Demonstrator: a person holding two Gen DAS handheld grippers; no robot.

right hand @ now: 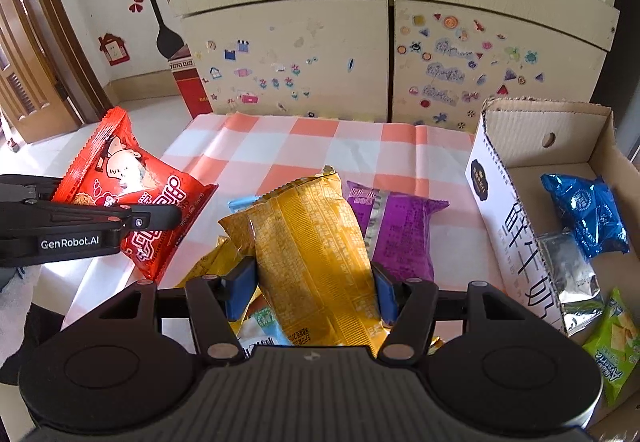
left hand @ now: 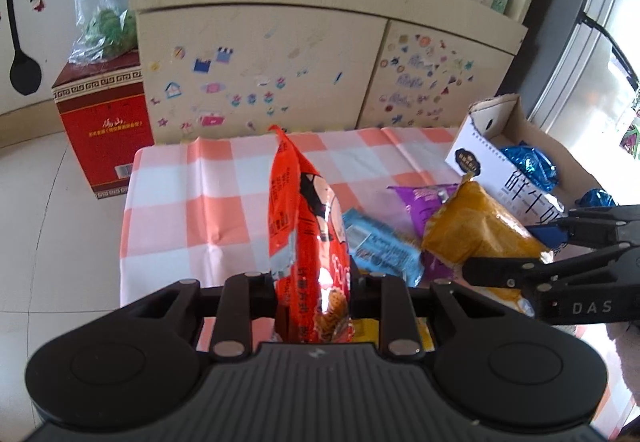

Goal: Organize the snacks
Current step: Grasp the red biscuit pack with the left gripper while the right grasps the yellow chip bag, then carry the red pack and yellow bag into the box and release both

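Note:
A red snack packet (left hand: 308,226) stands edge-on between the jaws of my left gripper (left hand: 314,294), which is shut on its lower end. From the right wrist view the same red packet (right hand: 132,194) hangs above the table's left edge in the left gripper (right hand: 160,220). My right gripper (right hand: 316,286) is shut on a yellow packet (right hand: 316,242), its blue pads pressing both sides. The yellow packet (left hand: 480,234) and right gripper (left hand: 508,252) also show in the left wrist view. A purple packet (right hand: 400,234) and a light blue packet (left hand: 380,246) lie beneath.
A checked orange-and-white cloth (right hand: 320,146) covers the table. An open cardboard box (right hand: 580,146) at the right holds a blue packet (right hand: 588,214), a silver packet (right hand: 572,282) and a green packet (right hand: 616,342). A stickered cabinet (left hand: 260,62) stands behind; a red carton (left hand: 104,122) sits on the floor.

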